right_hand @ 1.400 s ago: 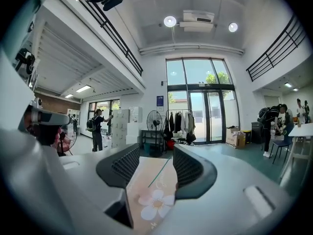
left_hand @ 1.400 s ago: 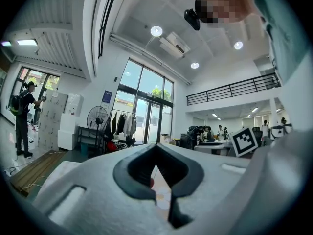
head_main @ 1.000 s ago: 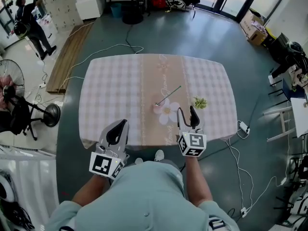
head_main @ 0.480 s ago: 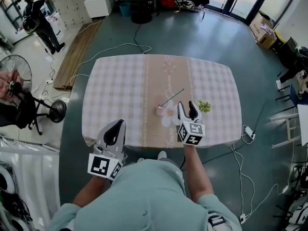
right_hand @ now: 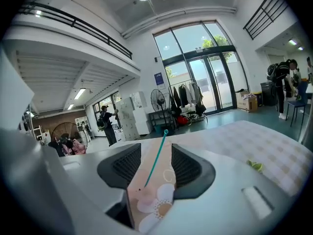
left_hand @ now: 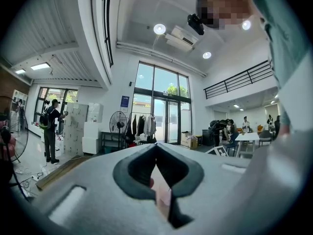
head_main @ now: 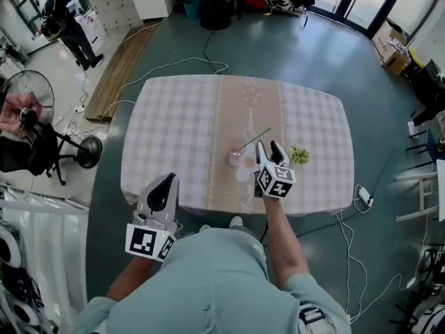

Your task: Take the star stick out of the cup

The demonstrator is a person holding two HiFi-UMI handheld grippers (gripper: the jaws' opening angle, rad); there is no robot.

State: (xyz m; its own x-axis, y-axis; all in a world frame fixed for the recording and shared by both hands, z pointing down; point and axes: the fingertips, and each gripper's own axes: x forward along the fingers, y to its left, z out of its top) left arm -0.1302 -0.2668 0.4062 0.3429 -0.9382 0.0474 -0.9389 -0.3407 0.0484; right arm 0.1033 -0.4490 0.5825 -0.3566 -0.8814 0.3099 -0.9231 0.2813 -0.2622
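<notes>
A small pink cup [head_main: 236, 158] stands on the checked tablecloth [head_main: 174, 131], and a thin green stick [head_main: 257, 138] leans out of it up and to the right. My right gripper [head_main: 268, 149] hovers just right of the cup, its jaws apart and closing with nothing pressed between them. In the right gripper view the stick [right_hand: 156, 155] and the cup [right_hand: 142, 194] show in the gap ahead of the right gripper [right_hand: 155, 149]. The stick's star end is too small to make out. My left gripper [head_main: 165, 187] hangs off the table's near edge; its tips [left_hand: 156, 148] meet on nothing.
A small green leafy thing [head_main: 300, 154] lies on the cloth right of my right gripper and also shows as a green leafy thing [right_hand: 254, 166] in the right gripper view. A floor fan [head_main: 28, 117] stands left, cables [head_main: 361, 193] lie right, and a person [head_main: 66, 19] stands far left.
My right gripper has moved forward over the table, up beside the cup and stick. The left gripper has stayed near the table's front edge.
</notes>
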